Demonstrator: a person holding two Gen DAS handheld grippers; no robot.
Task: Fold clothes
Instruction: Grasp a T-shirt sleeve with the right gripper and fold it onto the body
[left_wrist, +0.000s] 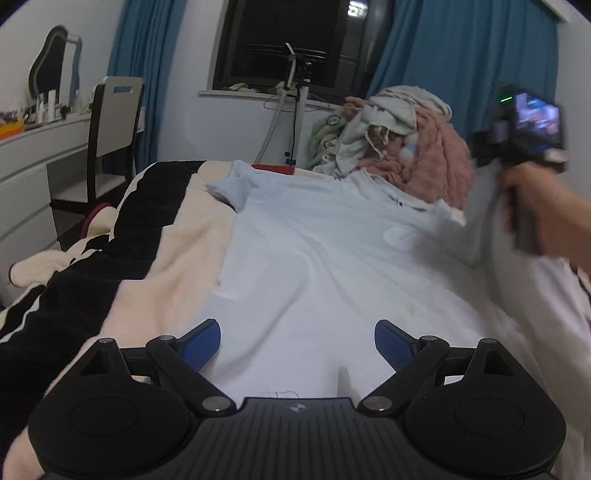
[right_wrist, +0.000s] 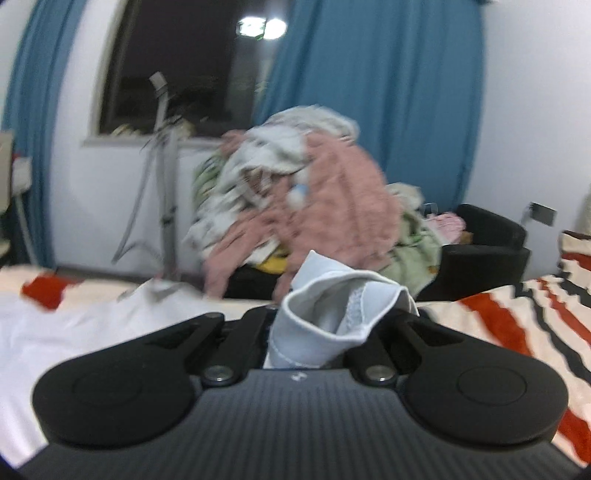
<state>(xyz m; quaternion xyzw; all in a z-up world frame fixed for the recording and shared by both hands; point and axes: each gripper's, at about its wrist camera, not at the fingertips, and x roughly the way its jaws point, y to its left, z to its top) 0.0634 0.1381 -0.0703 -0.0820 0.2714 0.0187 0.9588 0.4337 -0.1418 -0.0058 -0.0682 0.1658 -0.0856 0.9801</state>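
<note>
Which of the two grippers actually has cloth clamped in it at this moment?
The right gripper: its jaws are closed on a bunched sleeve of the pale blue polo shirt. The left gripper hangs open above the shirt's hem, blue pads apart, gripping nothing.

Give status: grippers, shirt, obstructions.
Left gripper open, low over shirt. Right gripper shut on shirt sleeve. Clothes pile behind collar; fold path unobstructed.
</note>
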